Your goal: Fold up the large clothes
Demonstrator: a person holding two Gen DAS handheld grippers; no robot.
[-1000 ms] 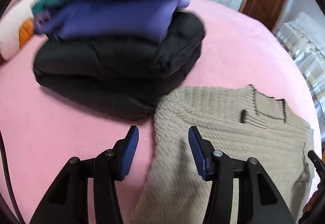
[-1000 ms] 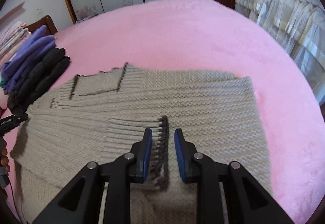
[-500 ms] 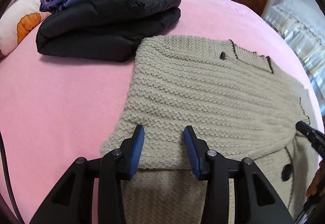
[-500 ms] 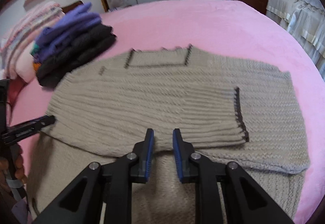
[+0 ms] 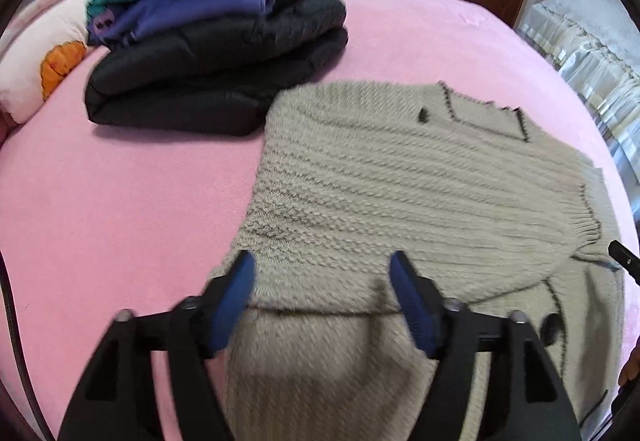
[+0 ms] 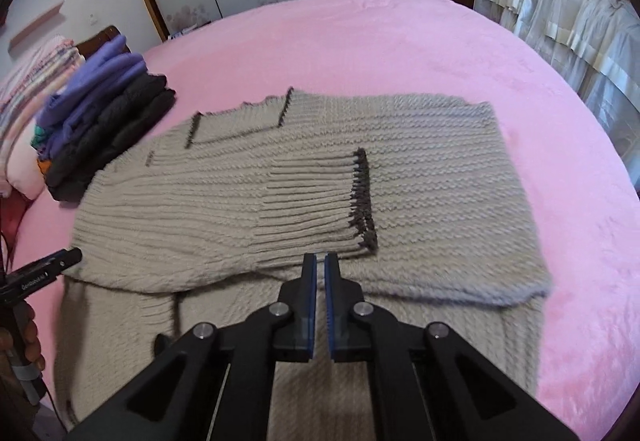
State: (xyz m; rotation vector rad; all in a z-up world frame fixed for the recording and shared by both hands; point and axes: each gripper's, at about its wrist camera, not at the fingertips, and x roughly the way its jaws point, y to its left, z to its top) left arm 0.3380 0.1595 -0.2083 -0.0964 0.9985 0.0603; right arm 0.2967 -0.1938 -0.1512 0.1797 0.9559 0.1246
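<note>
On the pink bed (image 6: 400,41) your beige cardigan (image 6: 420,161) lies spread flat, and the fold looks about half done. One sleeve (image 6: 312,197) is already laid across the body, its dark-edged cuff (image 6: 363,197) resting near the middle, and a side panel appears turned in along the near edge. What seems left, judging from how it lies, is to bring the lower part up over the rest and move the bundle to the stack (image 5: 216,53) of folded black and purple clothes, which sits just beside the cardigan's far corner.

Your left gripper (image 5: 322,299) hangs over the folded near edge with its jaws wide and nothing between them. Your right gripper (image 6: 320,281) has its jaws nearly closed, only a thin slit between the pads; they seem to hold nothing, with the tips just short of the sleeve's near edge.

Compared with half a second ago, your left jaws have spread much wider while the view over the cardigan is almost the same. Your right jaws have narrowed, and the cuff now sits closer to them, so you have shifted that gripper toward the cuff.
</note>
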